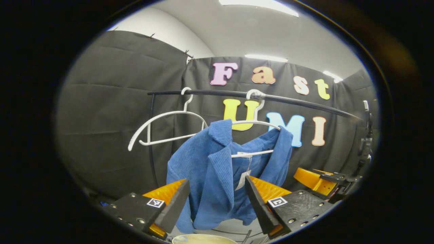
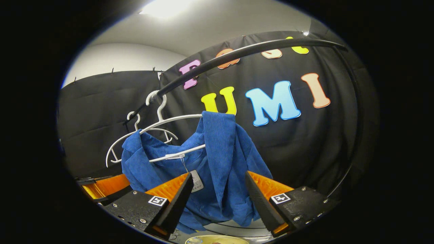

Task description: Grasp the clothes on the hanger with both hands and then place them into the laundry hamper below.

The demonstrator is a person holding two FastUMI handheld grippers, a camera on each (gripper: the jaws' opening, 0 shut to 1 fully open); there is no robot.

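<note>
Left gripper view: empty hanger (image 1: pixel 159 127) leftmost on rail (image 1: pixel 305 103); blue jacket (image 1: pixel 210 169) hangs on second hanger (image 1: pixel 256 123), its hem between my left gripper (image 1: pixel 217 200) fingers, spread, not touching. My right gripper (image 2: pixel 218 198) also spread, jacket between, gaps both sides.

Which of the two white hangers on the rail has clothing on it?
The hanger nearer the grippers carries the blue jacket; the other white hanger hangs bare.

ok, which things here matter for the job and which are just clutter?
Job:
- blue corduroy jacket on white plastic hanger
- left gripper, open
- right gripper, open
- pale round hamper rim

Clutter:
- empty white plastic hanger
- black clothes rail
</note>
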